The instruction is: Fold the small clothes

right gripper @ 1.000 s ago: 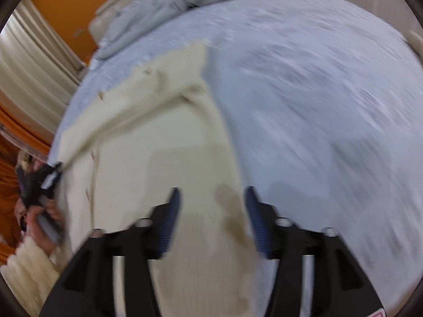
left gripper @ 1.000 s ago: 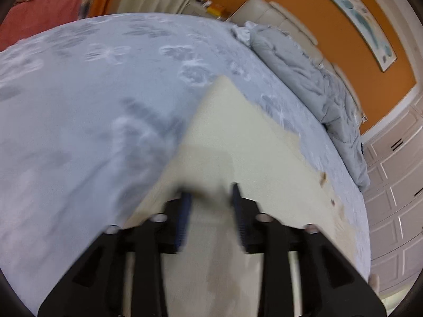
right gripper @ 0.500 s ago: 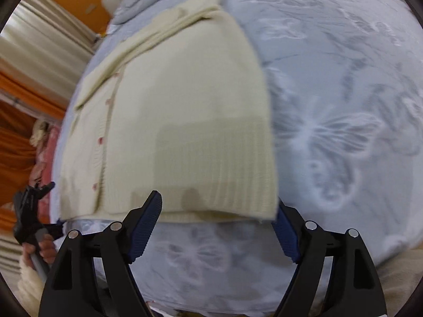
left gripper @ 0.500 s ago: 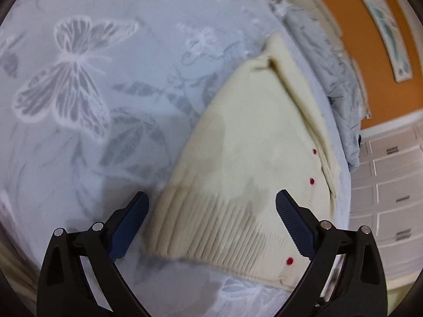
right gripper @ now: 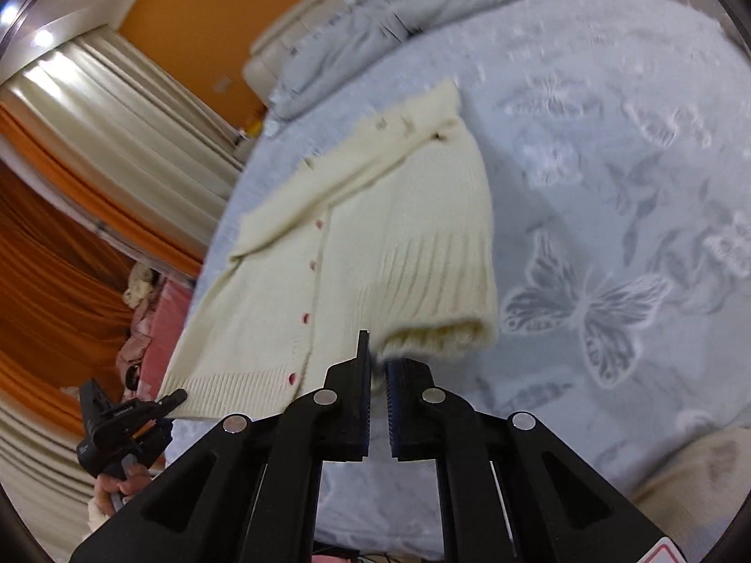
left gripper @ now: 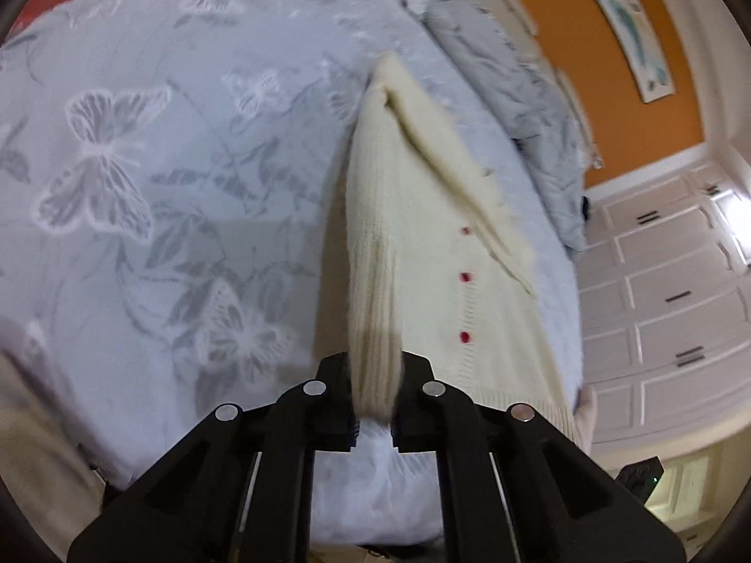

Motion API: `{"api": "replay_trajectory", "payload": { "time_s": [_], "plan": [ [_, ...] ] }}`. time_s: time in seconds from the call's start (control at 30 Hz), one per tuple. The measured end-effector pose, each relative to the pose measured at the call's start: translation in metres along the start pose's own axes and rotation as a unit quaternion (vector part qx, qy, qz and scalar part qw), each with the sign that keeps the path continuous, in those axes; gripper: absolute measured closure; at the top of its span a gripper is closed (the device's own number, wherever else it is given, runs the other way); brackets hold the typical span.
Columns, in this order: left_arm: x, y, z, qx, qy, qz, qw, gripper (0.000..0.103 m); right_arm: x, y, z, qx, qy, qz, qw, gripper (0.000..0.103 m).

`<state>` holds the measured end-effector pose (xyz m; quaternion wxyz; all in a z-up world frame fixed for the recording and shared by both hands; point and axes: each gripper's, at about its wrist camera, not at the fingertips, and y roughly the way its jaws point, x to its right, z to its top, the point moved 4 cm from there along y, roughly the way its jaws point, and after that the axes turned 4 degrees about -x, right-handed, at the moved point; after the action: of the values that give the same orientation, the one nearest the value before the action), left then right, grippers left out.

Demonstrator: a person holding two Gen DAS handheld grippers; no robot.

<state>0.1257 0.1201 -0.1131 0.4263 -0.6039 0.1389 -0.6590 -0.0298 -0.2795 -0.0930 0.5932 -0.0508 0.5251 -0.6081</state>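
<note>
Cream cardigan (left gripper: 422, 253) with red buttons, ribbed hem lifted, pinched by left gripper (left gripper: 374, 403) and right gripper (right gripper: 378, 375).

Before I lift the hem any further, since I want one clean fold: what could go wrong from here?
The left gripper pinches only the ribbed corner of the cream cardigan; soft knit could slip out. The right gripper bites the hem's very edge, so the sides may rise unevenly. The loose collar flap could bunch inside the fold.

A cream cardigan (left gripper: 422, 253) dotted with red buttons (left gripper: 464, 277) is seen on a pale blue bedspread (left gripper: 164, 187) patterned with white butterflies.
</note>
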Motion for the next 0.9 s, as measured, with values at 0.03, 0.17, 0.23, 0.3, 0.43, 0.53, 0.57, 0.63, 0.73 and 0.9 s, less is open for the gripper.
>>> {"api": "replay_trajectory", "payload": {
  "time_s": [0.03,0.17,0.23,0.3,0.43,0.53,0.57,0.63,0.73,0.9],
  "plan": [
    [0.002,-0.008,-0.004,0.000,0.002,-0.004,1.0000,0.096,-0.001,-0.008,-0.001,0.002,-0.004,-0.001,1.000,0.098],
    [0.000,-0.046,-0.041,-0.014,0.022,-0.003,0.9996,0.096,0.006,-0.040,-0.027,-0.010,-0.022,-0.018,1.000,0.098],
    [-0.005,-0.058,-0.062,-0.025,0.027,0.000,0.9993,0.096,0.009,-0.058,-0.051,-0.029,-0.031,-0.030,0.999,0.098],
    [-0.011,-0.072,-0.092,-0.049,0.033,0.006,0.9982,0.096,0.013,-0.074,-0.077,-0.050,-0.040,-0.038,0.997,0.098],
    [-0.017,-0.109,-0.144,-0.106,0.047,0.017,0.9931,0.096,0.005,-0.114,-0.136,-0.115,-0.080,-0.047,0.989,0.098],
    [-0.010,-0.142,-0.161,-0.126,0.036,0.007,0.9914,0.096,-0.009,-0.149,-0.157,-0.141,-0.082,-0.034,0.986,0.098],
    [0.000,-0.156,-0.155,-0.114,0.034,0.000,0.9928,0.096,-0.015,-0.160,-0.154,-0.134,-0.083,-0.028,0.987,0.098],
    [0.019,-0.167,-0.139,-0.086,0.047,-0.009,0.9952,0.096,-0.036,-0.181,-0.123,-0.089,-0.107,-0.020,0.990,0.098],
    [0.060,-0.162,-0.084,-0.027,0.103,-0.033,0.9937,0.095,-0.050,-0.184,-0.061,-0.011,-0.124,-0.003,0.992,0.098],
    [0.090,-0.067,0.017,0.022,0.150,0.018,0.9882,0.095,-0.031,-0.102,0.036,0.053,-0.099,-0.001,0.994,0.098]
  ]
}}
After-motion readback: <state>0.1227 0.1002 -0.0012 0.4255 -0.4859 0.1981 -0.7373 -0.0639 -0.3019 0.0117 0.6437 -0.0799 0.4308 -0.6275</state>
